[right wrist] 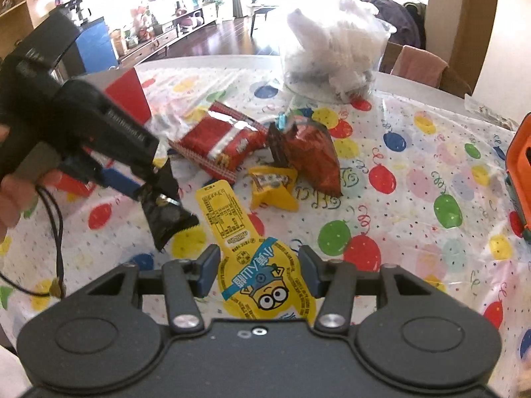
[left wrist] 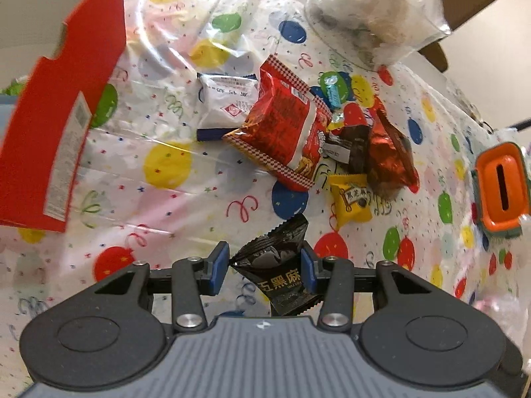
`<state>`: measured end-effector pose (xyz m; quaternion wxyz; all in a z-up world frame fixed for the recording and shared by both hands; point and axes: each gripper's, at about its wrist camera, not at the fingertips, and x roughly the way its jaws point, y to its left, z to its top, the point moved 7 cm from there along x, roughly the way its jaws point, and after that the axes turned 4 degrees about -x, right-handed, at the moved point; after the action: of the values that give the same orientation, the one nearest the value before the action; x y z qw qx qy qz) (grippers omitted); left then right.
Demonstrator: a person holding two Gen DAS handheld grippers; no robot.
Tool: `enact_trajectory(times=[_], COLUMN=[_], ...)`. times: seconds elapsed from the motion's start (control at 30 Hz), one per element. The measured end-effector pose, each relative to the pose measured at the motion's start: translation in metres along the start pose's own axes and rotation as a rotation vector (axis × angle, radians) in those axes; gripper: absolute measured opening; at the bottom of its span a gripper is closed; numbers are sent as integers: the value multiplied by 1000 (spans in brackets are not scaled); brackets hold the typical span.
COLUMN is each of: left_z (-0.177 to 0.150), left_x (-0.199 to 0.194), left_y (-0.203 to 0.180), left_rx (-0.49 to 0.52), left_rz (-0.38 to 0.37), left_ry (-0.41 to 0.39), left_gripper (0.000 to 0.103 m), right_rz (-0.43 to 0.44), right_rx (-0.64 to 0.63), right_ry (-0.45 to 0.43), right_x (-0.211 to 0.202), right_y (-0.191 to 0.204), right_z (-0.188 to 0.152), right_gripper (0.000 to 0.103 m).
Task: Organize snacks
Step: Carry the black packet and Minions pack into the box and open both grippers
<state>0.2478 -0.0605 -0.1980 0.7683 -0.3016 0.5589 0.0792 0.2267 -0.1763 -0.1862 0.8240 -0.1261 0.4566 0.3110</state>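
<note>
Snacks lie heaped mid-way across a surface (left wrist: 172, 199) covered in a white plastic cloth printed with coloured balloons. At the heap's centre sits a red crinkled chip bag with checkered edges (left wrist: 282, 126), and a white flat wrapped biscuit pack (left wrist: 225, 99) touches its far side. Just beside the chip bag are a dark brown wrapper (left wrist: 351, 146), a copper-red foil bag (left wrist: 391, 152) and a small yellow square sachet (left wrist: 351, 199), the last lying nearest the camera.

The left hand-held gripper (left wrist: 265, 268) clamps a black glossy snack packet with serrated ends (left wrist: 275, 265) between its blue pads; in the right wrist view the packet hangs clear of the cloth. A red cardboard box (left wrist: 49, 126) stands close on the left, its open flap tilted toward the heap. A clear plastic bag stuffed with white material (left wrist: 375, 10) stands at the far edge, behind the snacks. An orange container with a slotted lid (left wrist: 501, 189) sits well apart on the right.

The right hand-held gripper (right wrist: 259, 275) has its fingers spread wide on either side of a yellow keyhole-shaped cartoon jelly pack (right wrist: 252, 265); whether they touch it cannot be told.
</note>
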Motion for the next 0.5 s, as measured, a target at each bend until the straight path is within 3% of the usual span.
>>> enact_trajectory(times=[0.27,0.5], left_z=[-5,3], left_x=[-44,-92], left_y=[19,39], left_rx=[124,227], left_rz=[-1,-16], left_ry=[-42,-131], left_gripper=[43,43], right_rz=[-6,11], right_rx=[32,78], right_ry=[-37,-53], right_x=[-17,-21], right_y=[35,71], right_z=[22,45], right_gripper=[51,51])
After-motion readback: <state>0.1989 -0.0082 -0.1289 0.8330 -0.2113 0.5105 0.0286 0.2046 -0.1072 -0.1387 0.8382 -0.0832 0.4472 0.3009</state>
